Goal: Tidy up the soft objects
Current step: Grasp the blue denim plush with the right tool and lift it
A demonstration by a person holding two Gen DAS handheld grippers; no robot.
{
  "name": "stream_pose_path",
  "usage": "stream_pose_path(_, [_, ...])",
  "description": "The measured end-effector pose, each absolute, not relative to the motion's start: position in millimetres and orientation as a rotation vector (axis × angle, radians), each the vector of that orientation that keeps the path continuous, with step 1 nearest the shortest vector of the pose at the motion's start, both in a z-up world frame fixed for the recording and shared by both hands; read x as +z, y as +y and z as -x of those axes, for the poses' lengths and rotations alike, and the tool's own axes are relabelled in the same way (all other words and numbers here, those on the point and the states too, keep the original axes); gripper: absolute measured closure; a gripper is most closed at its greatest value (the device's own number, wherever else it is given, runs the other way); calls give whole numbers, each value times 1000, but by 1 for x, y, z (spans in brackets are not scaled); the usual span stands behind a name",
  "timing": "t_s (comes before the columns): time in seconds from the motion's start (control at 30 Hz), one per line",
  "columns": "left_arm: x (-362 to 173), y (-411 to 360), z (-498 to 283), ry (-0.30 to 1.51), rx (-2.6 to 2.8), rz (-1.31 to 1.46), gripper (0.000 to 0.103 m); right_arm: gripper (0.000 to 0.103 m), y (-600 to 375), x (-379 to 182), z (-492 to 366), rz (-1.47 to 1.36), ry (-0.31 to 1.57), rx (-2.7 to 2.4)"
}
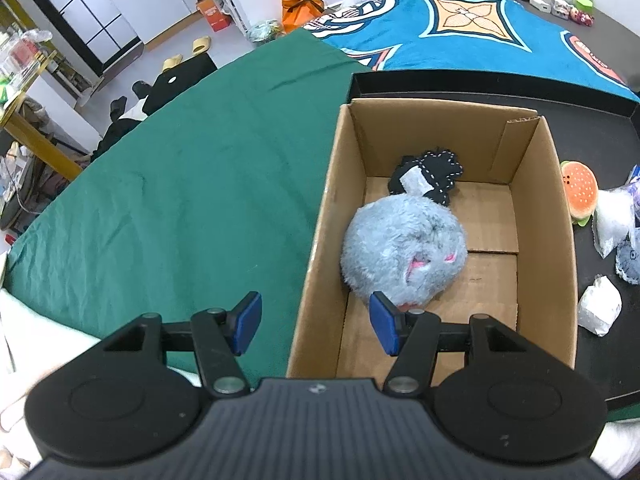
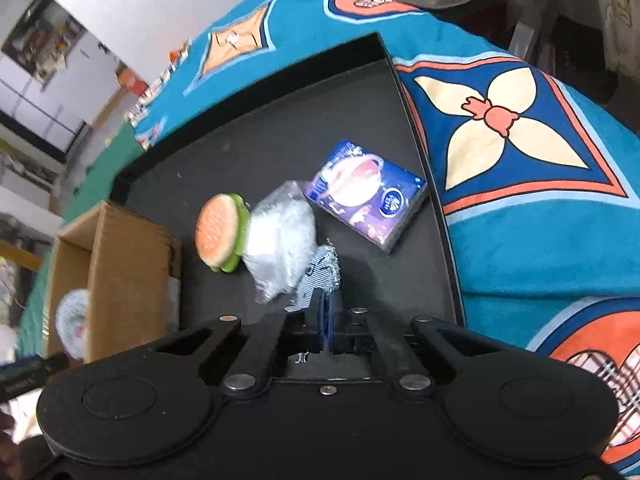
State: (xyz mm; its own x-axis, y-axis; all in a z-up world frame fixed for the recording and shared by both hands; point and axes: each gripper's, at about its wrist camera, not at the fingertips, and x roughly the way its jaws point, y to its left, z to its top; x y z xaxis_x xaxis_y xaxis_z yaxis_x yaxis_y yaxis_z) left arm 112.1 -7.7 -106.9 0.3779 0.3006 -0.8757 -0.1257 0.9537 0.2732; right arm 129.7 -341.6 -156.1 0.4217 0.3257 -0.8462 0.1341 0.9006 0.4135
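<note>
I find the work surface to be a bed or table draped in two cloths: a plain, creased green cloth (image 1: 168,168) on the left and a plush teal blanket (image 1: 460,28) with orange and cream diamond motifs at the far side. A shallow black tray (image 2: 248,120) with a low raised rim lies on the blanket. Beyond, the room shows a white floor, white cabinets and an orange bag (image 1: 298,6).

An open cardboard box (image 1: 320,216), corrugated and with a flap-seamed bottom, stands at the tray's left end. Inside it sit a round grey fluffy plush (image 1: 400,252) with pink ear patches and, at the far end, a flat black fabric piece (image 1: 432,176) with white stitching.

On the tray right of the box I note a burger-shaped plush (image 2: 218,232), a crinkled clear plastic bag (image 2: 280,240) touching it, and a glossy purple tissue pack (image 2: 366,196) further right.

My left gripper (image 1: 314,324) hovers over the box's near left wall, jaws released, nothing between them. My right gripper (image 2: 325,320) is clenched on a small blue-and-white striped fabric piece (image 2: 320,276) with a frayed edge, at the tray's near side.
</note>
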Motion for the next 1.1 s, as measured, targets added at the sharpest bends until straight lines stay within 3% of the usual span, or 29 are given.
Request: stream_pose_path(1.1, [-107, 30, -96, 1111, 214, -39, 45, 102, -279, -68, -131, -426, 975, 251])
